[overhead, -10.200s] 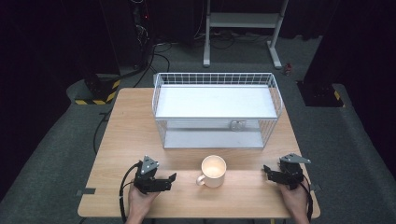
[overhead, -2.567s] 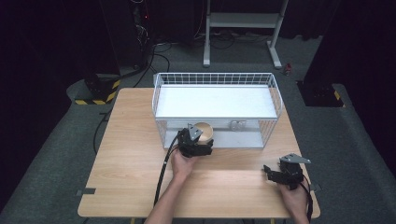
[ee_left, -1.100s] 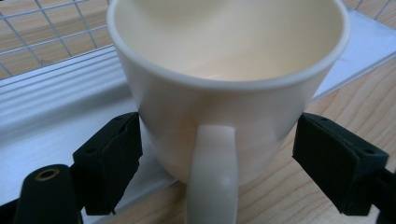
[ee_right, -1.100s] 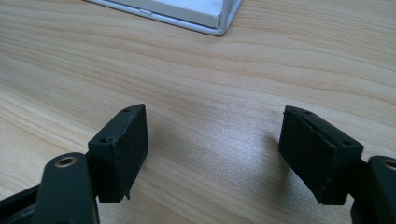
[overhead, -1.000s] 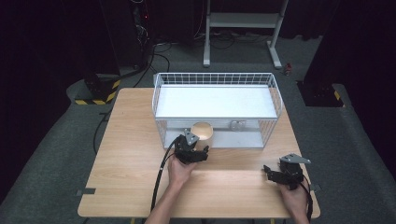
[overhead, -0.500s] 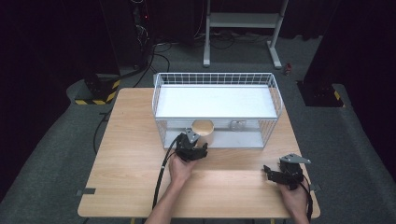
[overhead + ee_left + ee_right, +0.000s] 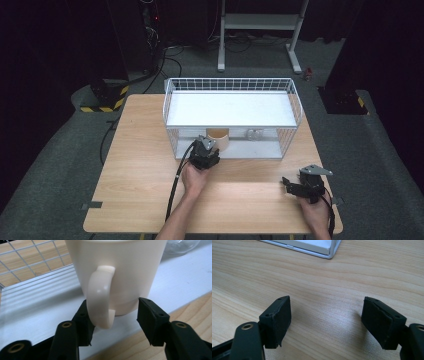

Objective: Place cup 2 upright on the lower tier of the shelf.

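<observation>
The mug [image 7: 117,272] now stands on the wire rack's [image 7: 232,107] lower shelf, moved off the table. Left gripper [image 7: 113,315]: jaws closing, straddling the handle, not clamped. Right gripper [image 7: 325,322] rests gaping on the table [image 7: 135,165].

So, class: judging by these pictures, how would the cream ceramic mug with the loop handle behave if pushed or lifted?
The cream ceramic mug looks rigid and glossy, so it probably slides on the smooth white shelf floor rather than gripping. Standing upright on a flat base, it seems unlikely to roll. Ceramic would likely chip if knocked against the wire rack.
</observation>
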The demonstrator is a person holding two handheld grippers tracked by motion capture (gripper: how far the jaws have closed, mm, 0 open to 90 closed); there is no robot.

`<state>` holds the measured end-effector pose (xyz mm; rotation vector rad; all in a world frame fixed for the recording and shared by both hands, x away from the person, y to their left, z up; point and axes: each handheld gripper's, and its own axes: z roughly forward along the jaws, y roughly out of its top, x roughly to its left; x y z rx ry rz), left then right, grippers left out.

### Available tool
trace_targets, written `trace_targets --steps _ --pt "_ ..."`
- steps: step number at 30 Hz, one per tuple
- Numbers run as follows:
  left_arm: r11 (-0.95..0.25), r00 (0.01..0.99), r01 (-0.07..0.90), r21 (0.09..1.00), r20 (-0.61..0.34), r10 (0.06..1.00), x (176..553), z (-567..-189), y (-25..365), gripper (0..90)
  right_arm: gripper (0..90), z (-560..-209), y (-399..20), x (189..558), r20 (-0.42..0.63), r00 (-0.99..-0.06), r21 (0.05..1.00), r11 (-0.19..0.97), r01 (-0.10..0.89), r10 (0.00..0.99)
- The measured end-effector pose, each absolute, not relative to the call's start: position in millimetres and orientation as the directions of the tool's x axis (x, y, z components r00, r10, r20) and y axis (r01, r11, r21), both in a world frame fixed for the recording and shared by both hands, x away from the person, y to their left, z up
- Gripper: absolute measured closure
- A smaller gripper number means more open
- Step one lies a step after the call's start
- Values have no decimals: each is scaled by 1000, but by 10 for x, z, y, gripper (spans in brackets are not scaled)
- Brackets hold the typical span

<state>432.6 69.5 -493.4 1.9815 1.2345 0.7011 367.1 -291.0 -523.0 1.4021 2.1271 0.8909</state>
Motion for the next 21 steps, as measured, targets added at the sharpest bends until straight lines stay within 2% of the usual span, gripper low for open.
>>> trace_targets --steps 21 --pt "-303 380 573 762 80 922 4534 -4952 653 668 239 -5232 -2912 3673 -14 -393 719 282 635 920"
